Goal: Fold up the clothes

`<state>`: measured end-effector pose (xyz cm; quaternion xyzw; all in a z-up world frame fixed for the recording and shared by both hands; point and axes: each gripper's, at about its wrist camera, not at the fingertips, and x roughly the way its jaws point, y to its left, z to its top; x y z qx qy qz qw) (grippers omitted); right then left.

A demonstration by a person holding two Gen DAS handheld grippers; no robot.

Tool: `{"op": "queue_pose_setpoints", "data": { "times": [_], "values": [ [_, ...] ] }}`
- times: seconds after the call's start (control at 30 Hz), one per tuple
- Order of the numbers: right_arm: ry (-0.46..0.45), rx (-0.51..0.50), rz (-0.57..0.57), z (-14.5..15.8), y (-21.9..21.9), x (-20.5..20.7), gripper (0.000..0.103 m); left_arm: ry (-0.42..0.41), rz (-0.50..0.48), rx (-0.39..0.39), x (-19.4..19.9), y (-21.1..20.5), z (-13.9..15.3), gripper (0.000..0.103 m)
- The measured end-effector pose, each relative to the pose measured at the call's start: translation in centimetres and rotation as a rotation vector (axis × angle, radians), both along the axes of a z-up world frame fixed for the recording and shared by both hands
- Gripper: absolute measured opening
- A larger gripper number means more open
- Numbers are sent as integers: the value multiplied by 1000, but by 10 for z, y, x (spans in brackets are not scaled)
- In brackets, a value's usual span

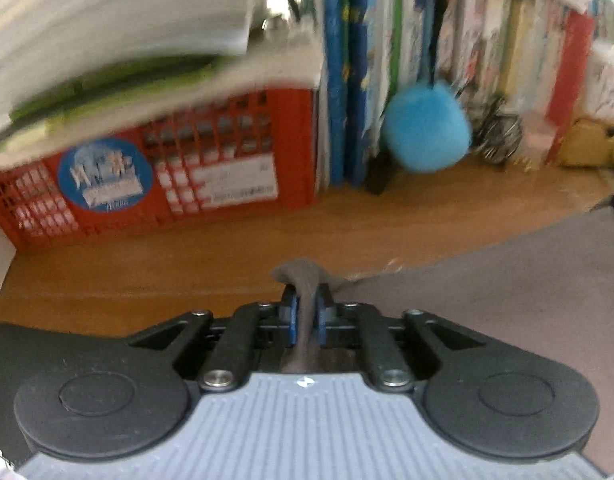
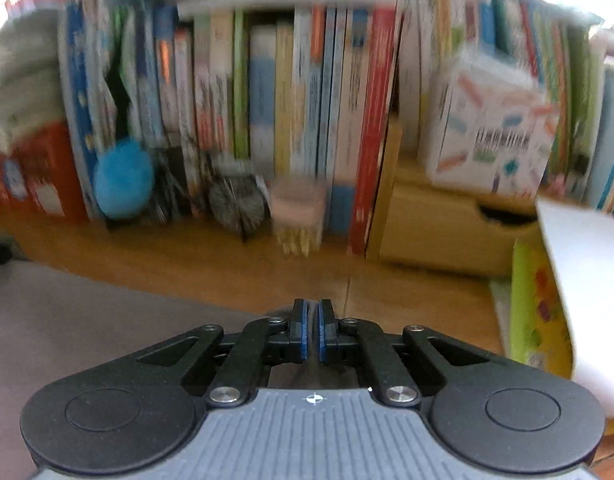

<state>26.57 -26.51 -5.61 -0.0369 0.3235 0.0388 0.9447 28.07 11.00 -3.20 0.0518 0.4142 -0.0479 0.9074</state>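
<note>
**Grey cloth pinched at both ends over the wooden worktop**

Low in the centre of the left wrist view, the left gripper (image 1: pixel 305 312) has a bunched fold of the soft grey-brown garment (image 1: pixel 507 288) between its blue-padded jaws; the fabric rises in a small hump just beyond the fingertips and runs back down between the pads, which stand slightly apart on either side of it, and whether they press on it the view does not show. From there the garment spreads flat across the lower right of the frame, lying on the orange-brown wooden worktop (image 1: pixel 187 264). Behind it, at the left, stands a red plastic lattice crate (image 1: pixel 235 168) with a round blue sticker and a white label, and a stack of papers sits on top of it. A fluffy blue pompom (image 1: pixel 425 128) hangs in front of a row of upright books at the upper right.

At lower centre in the right wrist view, the right gripper (image 2: pixel 313 320) has its jaws clenched almost together, with a thin dark edge of cloth caught between the blue pads. The garment fills the lower left of this frame. Beyond it the worktop runs to a blurred row of books, a pale wooden box (image 2: pixel 447 236) at the right, and a white printed carton on top of it.
</note>
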Motion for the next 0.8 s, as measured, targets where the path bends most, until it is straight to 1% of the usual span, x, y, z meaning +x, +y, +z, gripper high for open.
{"op": "queue_pose_setpoints", "data": {
  "times": [0.07, 0.1, 0.13, 0.17, 0.2, 0.23, 0.3, 0.33, 0.4, 0.43, 0.47, 0.53, 0.57, 0.6, 0.63, 0.67, 0.7, 0.73, 0.77, 0.8],
  "values": [
    [47, 4, -6, -15, 1, 2, 11, 3, 25, 51, -2, 0, -10, 52],
    [43, 11, -10, -16, 1, -1, 13, -8, 39, 80, -5, -1, -10, 57],
    [38, 19, -14, -16, 1, -5, 20, -5, 51, 87, -7, 2, -8, 61],
    [28, 29, -18, -14, 1, -9, 25, 4, 62, 82, -9, 6, -6, 62],
    [7, 45, -19, -6, 0, -16, 42, 4, 72, 67, -12, 13, -1, 62],
    [-20, 62, -17, 4, -5, -23, 64, -1, 84, 51, -16, 19, 7, 62],
    [-81, 82, -7, 28, -14, -41, 79, -19, 108, 30, -25, 29, 27, 62],
    [-101, 96, 4, 39, -17, -51, 80, -31, 96, 21, -33, 28, 37, 62],
    [-124, 165, 43, 60, -24, -73, 81, -54, 49, 1, -53, 21, 55, 62],
    [-123, 230, 74, 68, -27, -86, 84, -69, 19, -6, -65, 15, 62, 65],
    [-119, 304, 115, 73, -29, -98, 86, -87, -16, -18, -79, 6, 67, 71],
    [-95, 472, 222, 69, -29, -124, 97, -115, -93, -63, -111, -13, 71, 79],
    [-74, 540, 263, 63, -25, -137, 99, -114, -122, -83, -123, -22, 67, 81],
    [-42, 584, 286, 54, -21, -148, 99, -108, -147, -102, -134, -30, 60, 82],
    [-5, 594, 291, 42, -17, -155, 99, -102, -173, -121, -145, -39, 53, 83],
    [27, 578, 282, 29, -13, -161, 99, -84, -183, -107, -152, -47, 44, 83],
    [61, 552, 263, 16, -9, -166, 99, -59, -185, -78, -155, -54, 33, 83],
    [88, 506, 231, 5, -9, -169, 95, -35, -187, -48, -159, -61, 22, 83],
    [100, 460, 204, -4, -10, -173, 89, -13, -178, -8, -162, -65, 11, 83],
    [97, 422, 185, -9, -13, -178, 82, 1, -166, 14, -164, -65, 2, 83]
  ]
}}
